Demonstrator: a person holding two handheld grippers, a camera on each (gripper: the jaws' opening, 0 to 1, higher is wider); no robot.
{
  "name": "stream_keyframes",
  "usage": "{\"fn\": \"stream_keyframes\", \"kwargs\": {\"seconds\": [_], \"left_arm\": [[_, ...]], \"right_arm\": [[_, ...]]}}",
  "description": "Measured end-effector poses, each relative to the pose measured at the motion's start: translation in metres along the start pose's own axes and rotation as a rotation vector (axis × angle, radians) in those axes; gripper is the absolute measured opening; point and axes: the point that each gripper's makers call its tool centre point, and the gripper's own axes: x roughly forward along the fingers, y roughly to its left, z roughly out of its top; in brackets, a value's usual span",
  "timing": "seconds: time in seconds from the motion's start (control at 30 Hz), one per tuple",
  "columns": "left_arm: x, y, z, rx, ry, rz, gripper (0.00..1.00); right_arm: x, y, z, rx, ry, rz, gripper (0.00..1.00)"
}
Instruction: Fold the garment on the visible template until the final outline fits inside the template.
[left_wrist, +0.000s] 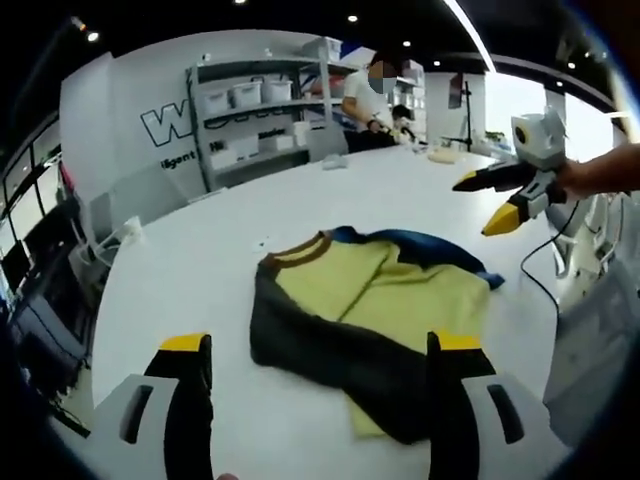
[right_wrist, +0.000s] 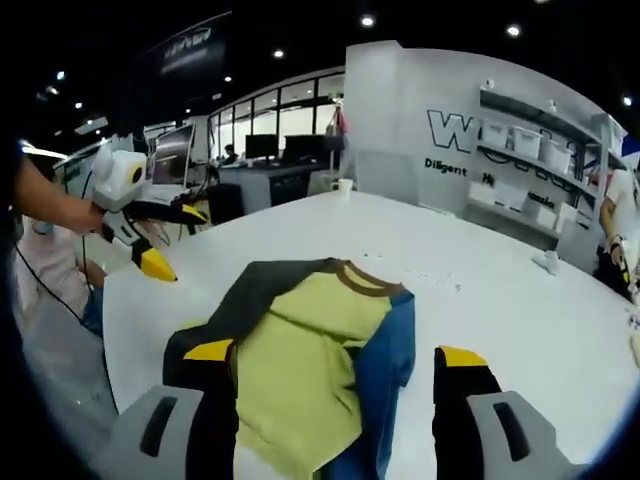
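We hold both tongs above a white bench (left_wrist: 200, 270), and neither grips anything. In the left gripper view our left tongs (left_wrist: 320, 345) stand with their jaws wide apart, yellow tips up, framing the garment (left_wrist: 380, 330) that lies just ahead of them on the bench. The garment is a yellow-green top with a brown collar, a dark grey sleeve folded across its near side and a blue sleeve tucked along the far edge. Our right tongs (left_wrist: 492, 205) hang in the air beyond the garment at the upper right, held by a hand (left_wrist: 580, 178), jaws parted and clear of the cloth. In the right gripper view the same garment (right_wrist: 300, 370) lies between those spread jaws, blue sleeve on the right, grey on the left. Grey shelves (left_wrist: 255, 120) with white bins stand by the far wall, where a person (left_wrist: 365, 105) works.
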Motion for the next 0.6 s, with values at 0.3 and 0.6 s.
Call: {"fn": "stream_keyframes", "kwargs": {"seconds": [0.3, 0.6], "left_arm": [[-0.005, -0.012, -0.012, 0.011, 0.002, -0.016, 0.85], [-0.007, -0.044, -0.024, 0.112, -0.005, -0.072, 0.70]], "right_arm": [[-0.011, 0.002, -0.013, 0.009, -0.007, -0.002, 0.78], [-0.022, 0.014, -0.022, -0.004, -0.023, -0.005, 0.77]]}}
